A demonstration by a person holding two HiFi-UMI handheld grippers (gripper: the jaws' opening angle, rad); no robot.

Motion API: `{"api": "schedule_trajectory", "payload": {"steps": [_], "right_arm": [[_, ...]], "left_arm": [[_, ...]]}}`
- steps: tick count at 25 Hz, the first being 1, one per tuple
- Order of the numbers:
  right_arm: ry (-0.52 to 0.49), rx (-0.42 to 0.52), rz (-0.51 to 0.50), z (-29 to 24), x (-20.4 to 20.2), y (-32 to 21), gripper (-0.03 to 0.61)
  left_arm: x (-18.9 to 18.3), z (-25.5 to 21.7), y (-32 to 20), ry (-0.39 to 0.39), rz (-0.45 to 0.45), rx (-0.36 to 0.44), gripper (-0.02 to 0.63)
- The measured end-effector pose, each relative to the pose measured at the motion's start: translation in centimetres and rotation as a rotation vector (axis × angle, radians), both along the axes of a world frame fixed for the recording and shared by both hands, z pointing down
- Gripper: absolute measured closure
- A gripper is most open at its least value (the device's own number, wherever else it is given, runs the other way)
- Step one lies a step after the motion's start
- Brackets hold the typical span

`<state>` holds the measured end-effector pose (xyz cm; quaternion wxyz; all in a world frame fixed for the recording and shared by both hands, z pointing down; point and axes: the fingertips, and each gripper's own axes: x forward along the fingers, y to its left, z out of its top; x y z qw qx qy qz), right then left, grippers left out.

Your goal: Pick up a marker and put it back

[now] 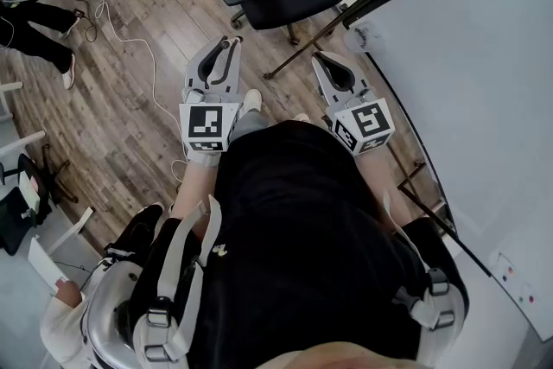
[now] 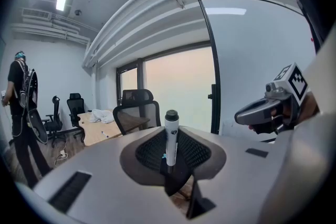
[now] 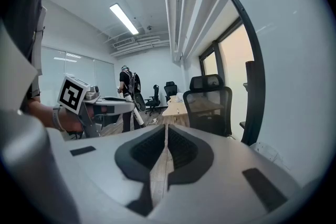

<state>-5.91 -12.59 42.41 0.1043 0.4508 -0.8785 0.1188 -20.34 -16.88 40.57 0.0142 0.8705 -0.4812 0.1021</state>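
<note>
The pick-up looks done: the left gripper [image 2: 170, 168] has its jaws pinching the marker [image 2: 171, 136]. The right gripper [image 3: 165, 147] has its jaws pressed together, empty. Putting it back remains.

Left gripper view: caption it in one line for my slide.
Left gripper shut on a white, dark-capped marker held upright, with the right gripper and an office chair beyond.
</note>
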Motion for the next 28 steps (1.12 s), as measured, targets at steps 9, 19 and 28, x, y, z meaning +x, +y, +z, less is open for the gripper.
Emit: {"api": "schedule_trajectory", "payload": {"steps": [9, 19, 28], "right_arm": [[0.005, 0.002, 0.044, -0.2, 1.1, -0.1, 0.552], [0.011, 0.008, 0.138, -0.3, 3.9, 0.2, 0.552], [0.019, 0.009, 0.257, -0.2, 7.5, 0.7, 0.552]], "left_arm": [[1.2, -0.4, -0.7, 0.006, 0.045, 0.003, 0.537], [4.7, -0.9, -1.9, 0.008, 0.147, 0.020, 0.537], [9.2, -1.2, -3.1, 0.013, 0.271, 0.032, 0.537]]}}
